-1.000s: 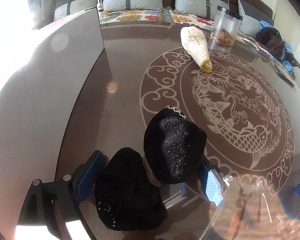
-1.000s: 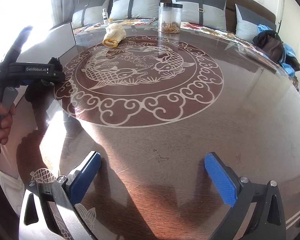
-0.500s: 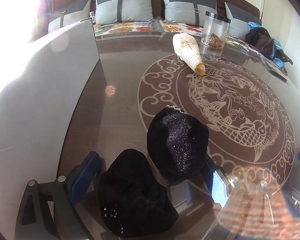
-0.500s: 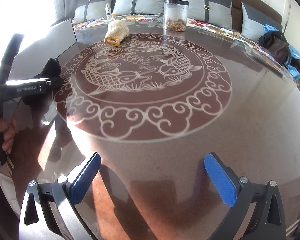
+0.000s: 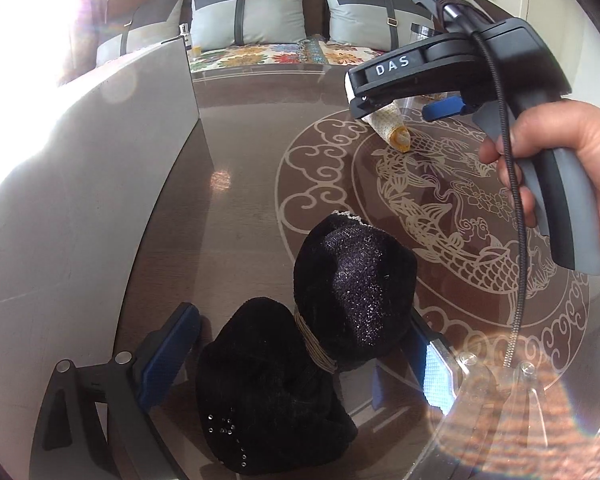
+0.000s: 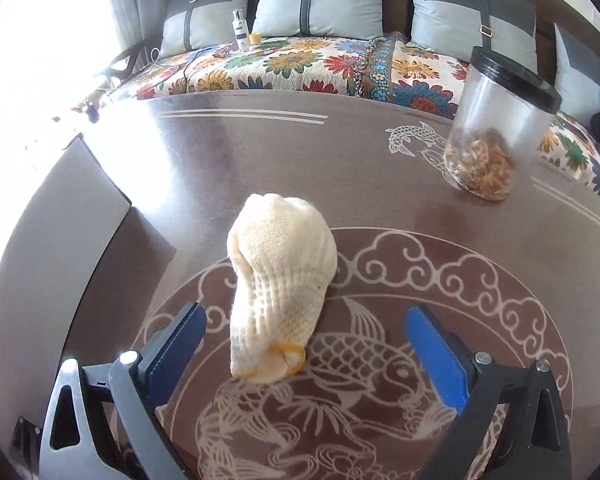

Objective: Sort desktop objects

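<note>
A black, glittery fabric bundle (image 5: 340, 304), tied in the middle with a pale band, lies on the brown table (image 5: 240, 208) between the fingers of my left gripper (image 5: 300, 360). That gripper is open, its left pad clear of the cloth. A rolled cream knitted glove (image 6: 280, 276) with a yellow cuff lies on the fish pattern between the blue pads of my right gripper (image 6: 306, 350). Its jaws are closing, and the pads stand apart from the glove. In the left wrist view a hand (image 5: 572, 168) holds the right gripper (image 5: 400, 106) over that cream glove (image 5: 392, 130).
A clear jar (image 6: 500, 120) with a black lid and dried bits inside stands at the back right of the table. A grey upright panel (image 5: 80, 200) borders the table's left side. Beyond lies a floral-covered sofa (image 6: 300, 64) with grey cushions and a small bottle (image 6: 241, 28).
My right gripper has swept across the table to the cream glove, which now lies between its fingers, and it has entered the left wrist view. The left gripper stays around the black bundle.
</note>
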The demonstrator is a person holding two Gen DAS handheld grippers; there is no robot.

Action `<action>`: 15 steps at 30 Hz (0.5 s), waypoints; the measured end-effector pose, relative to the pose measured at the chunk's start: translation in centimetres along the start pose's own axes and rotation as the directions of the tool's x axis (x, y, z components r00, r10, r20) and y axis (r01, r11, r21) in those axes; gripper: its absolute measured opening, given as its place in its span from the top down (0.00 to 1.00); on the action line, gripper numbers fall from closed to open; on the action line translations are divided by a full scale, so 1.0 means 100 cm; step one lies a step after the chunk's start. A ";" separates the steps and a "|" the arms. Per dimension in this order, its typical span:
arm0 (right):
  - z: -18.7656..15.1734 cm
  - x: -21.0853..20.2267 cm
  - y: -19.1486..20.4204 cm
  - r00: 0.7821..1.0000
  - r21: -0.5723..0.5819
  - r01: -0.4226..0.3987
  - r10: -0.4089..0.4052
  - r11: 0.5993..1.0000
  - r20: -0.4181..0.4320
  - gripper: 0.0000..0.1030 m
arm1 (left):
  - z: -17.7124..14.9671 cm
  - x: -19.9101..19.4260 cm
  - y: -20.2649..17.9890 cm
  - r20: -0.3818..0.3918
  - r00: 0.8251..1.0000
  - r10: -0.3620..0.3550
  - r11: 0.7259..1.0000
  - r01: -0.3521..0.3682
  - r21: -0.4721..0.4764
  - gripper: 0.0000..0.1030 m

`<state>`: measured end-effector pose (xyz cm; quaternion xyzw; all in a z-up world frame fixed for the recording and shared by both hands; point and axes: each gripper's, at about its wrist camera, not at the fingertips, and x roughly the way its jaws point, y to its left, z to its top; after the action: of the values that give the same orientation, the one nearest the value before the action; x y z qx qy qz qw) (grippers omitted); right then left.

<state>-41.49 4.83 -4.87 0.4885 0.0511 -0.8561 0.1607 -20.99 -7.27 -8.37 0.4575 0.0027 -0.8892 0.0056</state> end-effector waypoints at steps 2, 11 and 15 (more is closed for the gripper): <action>0.004 0.017 0.005 0.999 -0.026 -0.005 0.004 1.000 -0.046 0.39 | 0.000 0.000 0.000 0.000 1.000 -0.002 1.000 0.002 0.000 0.04; -0.082 -0.029 0.010 0.999 -0.212 0.030 -0.024 0.977 0.033 0.63 | 0.001 -0.001 0.000 -0.001 1.000 -0.002 1.000 0.002 0.000 0.04; -0.168 -0.084 -0.011 0.999 -0.166 0.028 -0.020 0.986 0.048 0.63 | 0.001 -0.002 0.001 0.001 1.000 0.002 1.000 -0.002 -0.004 0.05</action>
<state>-24.11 11.83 -6.46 0.4527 0.1249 -0.8618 0.1918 -20.91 -7.35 -8.12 0.4572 0.0042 -0.8893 0.0073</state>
